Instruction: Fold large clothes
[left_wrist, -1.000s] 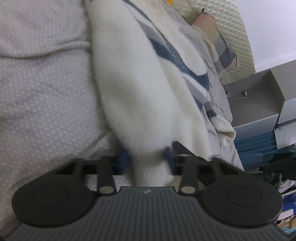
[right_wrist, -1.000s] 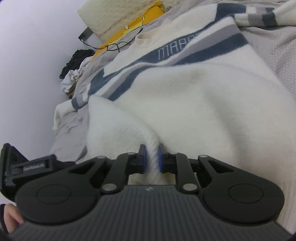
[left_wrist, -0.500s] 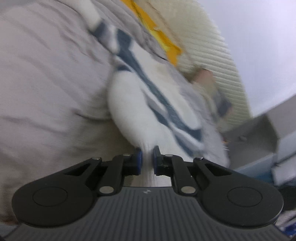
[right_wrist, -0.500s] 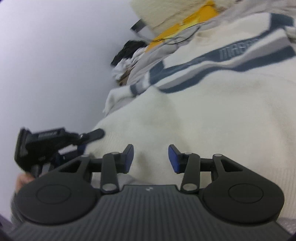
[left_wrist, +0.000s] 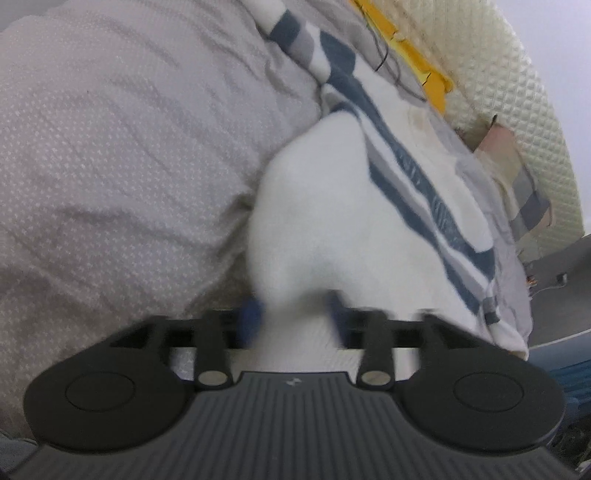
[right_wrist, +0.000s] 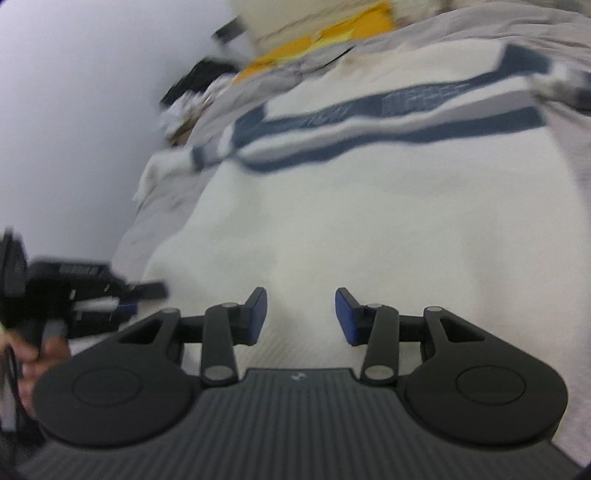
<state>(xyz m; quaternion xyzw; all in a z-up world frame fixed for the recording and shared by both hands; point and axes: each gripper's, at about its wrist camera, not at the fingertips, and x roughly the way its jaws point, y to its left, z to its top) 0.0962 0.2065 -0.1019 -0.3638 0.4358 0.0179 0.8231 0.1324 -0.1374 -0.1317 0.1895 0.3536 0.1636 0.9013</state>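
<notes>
A cream sweater (left_wrist: 332, 221) with navy and grey chest stripes lies spread on the bed. In the left wrist view my left gripper (left_wrist: 294, 314) is blurred and its jaws are opening, with the sweater's ribbed hem still bunched between the spread blue pads. In the right wrist view the sweater (right_wrist: 369, 221) fills the middle, and my right gripper (right_wrist: 301, 310) hovers open just over its lower body with nothing pinched. The left gripper (right_wrist: 122, 295) also shows at that view's left edge, held by a hand (right_wrist: 37, 354).
A grey dotted bed cover (left_wrist: 110, 166) lies under and left of the sweater. At the head of the bed are a yellow cloth (left_wrist: 413, 59) and a quilted cream headboard (left_wrist: 517, 92). A grey cabinet (left_wrist: 565, 266) stands at the right, and a dark clothes heap (right_wrist: 195, 77) lies by the wall.
My left gripper, shut on the sweater's hem half a second ago, has swung along the bed and spread its jaws. My right gripper let go of the fold a second ago and has stayed open, rising slightly.
</notes>
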